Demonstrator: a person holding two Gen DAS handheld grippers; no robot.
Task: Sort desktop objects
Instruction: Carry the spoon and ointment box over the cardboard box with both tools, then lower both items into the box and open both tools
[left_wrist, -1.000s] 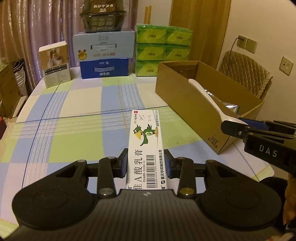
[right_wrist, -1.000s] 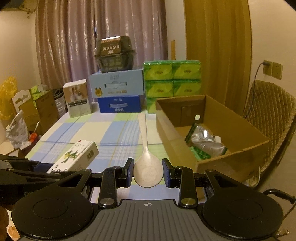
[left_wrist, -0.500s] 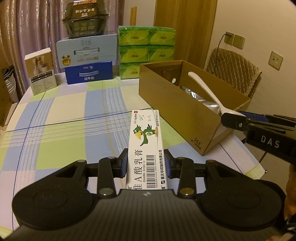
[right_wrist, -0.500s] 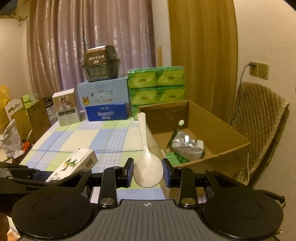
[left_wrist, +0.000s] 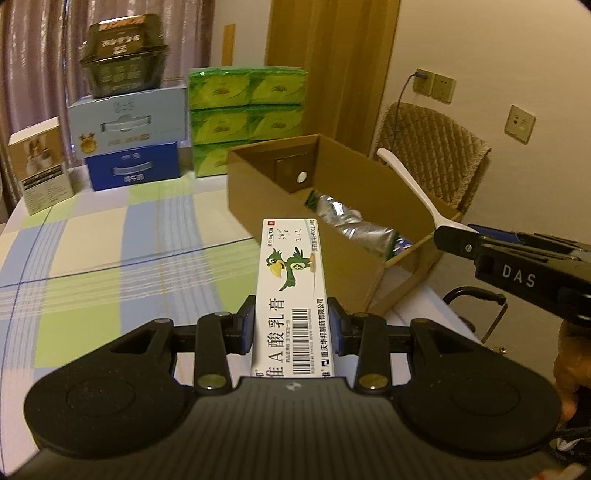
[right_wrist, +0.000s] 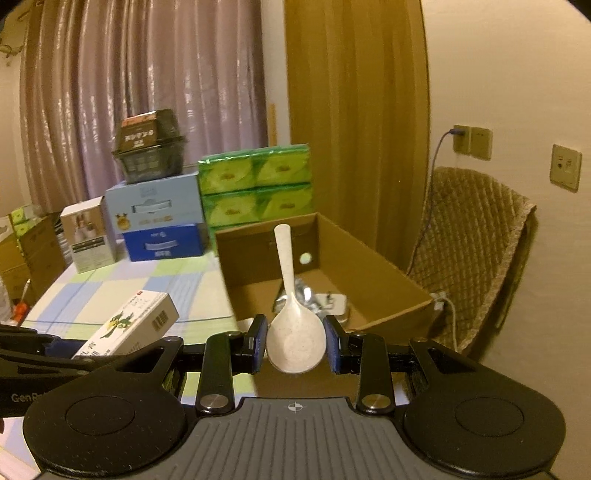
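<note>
My left gripper (left_wrist: 291, 325) is shut on a long white ointment box (left_wrist: 291, 280) printed with a green bird; the box juts forward above the table toward the near corner of the open cardboard box (left_wrist: 343, 258). My right gripper (right_wrist: 295, 341) is shut on the bowl of a white rice spoon (right_wrist: 295, 332), whose handle points up and away over the cardboard box (right_wrist: 391, 284). Inside the carton lie a silvery foil pouch (left_wrist: 351, 221) and a green packet. Each view shows the other gripper: the right one with the rice spoon (left_wrist: 410, 188) at the right edge, the left one with the ointment box (right_wrist: 136, 321) at lower left.
At the table's far end stand green tissue packs (left_wrist: 247, 114), a light blue carton (left_wrist: 129, 118) on a dark blue one, a dark basket on top, and a small beige box (left_wrist: 40, 166). A quilted chair (right_wrist: 472, 251) stands right of the carton. The checked tablecloth (left_wrist: 110, 240) spreads left.
Both grippers have moved toward the cardboard box and risen a little, each keeping its grip. The carton's inside with the foil pouch now shows more fully in the left wrist view.
</note>
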